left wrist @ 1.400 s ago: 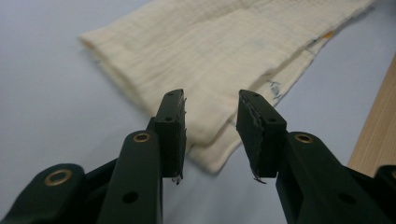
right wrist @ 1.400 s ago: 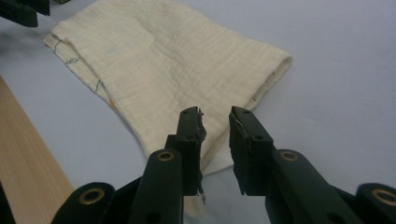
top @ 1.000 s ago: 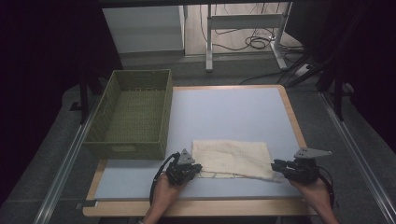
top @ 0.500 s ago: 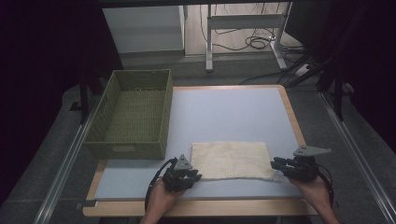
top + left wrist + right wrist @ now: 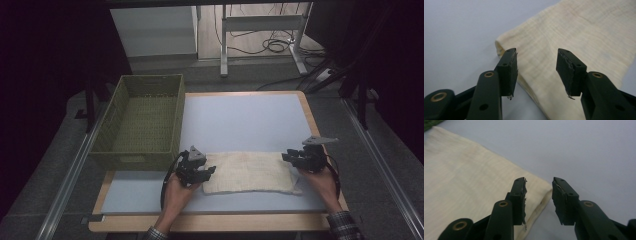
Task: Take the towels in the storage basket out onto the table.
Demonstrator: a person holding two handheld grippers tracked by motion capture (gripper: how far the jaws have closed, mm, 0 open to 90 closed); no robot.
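Observation:
A cream cloth (image 5: 250, 172), folded into a long strip, lies flat near the table's front edge. My left gripper (image 5: 206, 174) sits at its left end with jaws open. In the left gripper view that gripper (image 5: 537, 72) hovers just over the folded cloth (image 5: 584, 37) near its corner, nothing between the jaws. My right gripper (image 5: 289, 157) is at the cloth's right end, also open. In the right gripper view it (image 5: 539, 200) straddles the corner of the cloth (image 5: 466, 182), with nothing pinched.
A green woven basket (image 5: 119, 124) stands at the table's left side, close to my left hand. The pale blue table top (image 5: 245, 120) stretches behind the cloth. A wooden rim (image 5: 315, 125) borders the table. Desk legs and cables (image 5: 270, 45) sit on the floor beyond.
The cloth's near part has been folded over, leaving a narrower flat strip. Both grippers have let go of it and now stand open at its two ends.

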